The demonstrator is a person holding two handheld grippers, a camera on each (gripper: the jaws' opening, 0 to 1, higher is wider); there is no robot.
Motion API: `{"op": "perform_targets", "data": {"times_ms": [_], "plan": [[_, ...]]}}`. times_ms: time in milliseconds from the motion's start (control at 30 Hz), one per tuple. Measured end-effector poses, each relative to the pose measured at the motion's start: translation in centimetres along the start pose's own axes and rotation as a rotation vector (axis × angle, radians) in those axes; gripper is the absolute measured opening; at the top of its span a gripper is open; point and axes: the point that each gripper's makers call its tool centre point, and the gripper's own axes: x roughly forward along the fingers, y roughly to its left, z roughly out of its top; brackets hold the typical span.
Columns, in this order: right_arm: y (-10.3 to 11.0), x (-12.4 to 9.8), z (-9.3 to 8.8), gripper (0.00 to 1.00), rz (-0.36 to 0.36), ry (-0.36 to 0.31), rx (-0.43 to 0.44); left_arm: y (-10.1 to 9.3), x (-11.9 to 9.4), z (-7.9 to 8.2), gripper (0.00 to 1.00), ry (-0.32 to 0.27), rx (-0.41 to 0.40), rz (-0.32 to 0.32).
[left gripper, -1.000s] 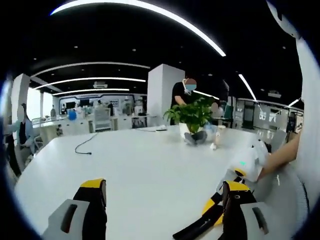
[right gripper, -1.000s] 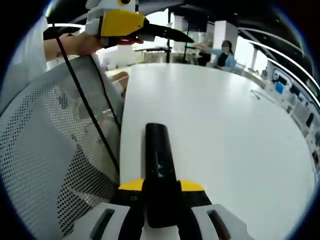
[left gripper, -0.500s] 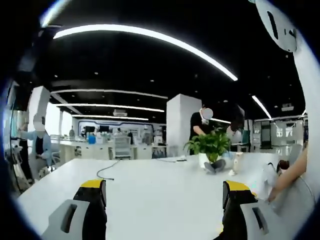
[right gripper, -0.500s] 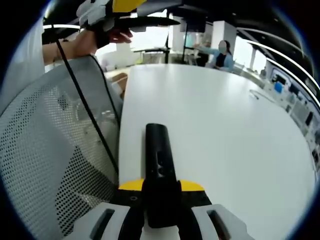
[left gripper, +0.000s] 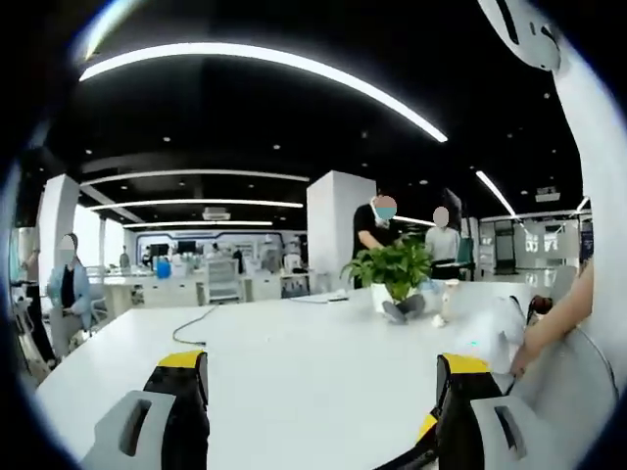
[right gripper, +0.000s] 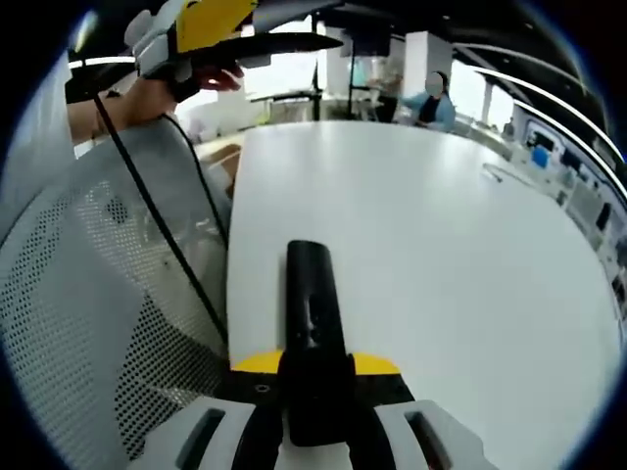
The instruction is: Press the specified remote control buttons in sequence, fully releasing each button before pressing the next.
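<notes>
White table [left gripper: 294,362]; potted plant [left gripper: 390,269] and small bottle [left gripper: 443,302] on its far side, cable [left gripper: 196,322] lying towards the left; mesh chair back [right gripper: 88,323]; people standing behind the plant.

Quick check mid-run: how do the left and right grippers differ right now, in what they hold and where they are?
The right gripper is shut on the black remote, low over the white table; the left gripper is open and holds nothing. The left gripper is raised in a hand above the mesh chair back; the right stays near the table edge. Both have yellow-tipped black fingers.
</notes>
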Motion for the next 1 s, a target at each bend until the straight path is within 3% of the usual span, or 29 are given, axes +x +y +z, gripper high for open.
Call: {"op": "perform_targets", "data": {"times_ms": [533, 1000], "plan": [[-3.0, -0.3, -0.6, 0.2, -0.031, 0.045, -0.016, 0.4, -0.3, 0.6, 1.0, -0.024, -0.093, 0.015], [-5.6, -0.6, -0.5, 0.2, -0.05, 0.036, 0.007, 0.5, -0.4, 0.6, 1.0, -0.022, -0.096, 0.019]]}}
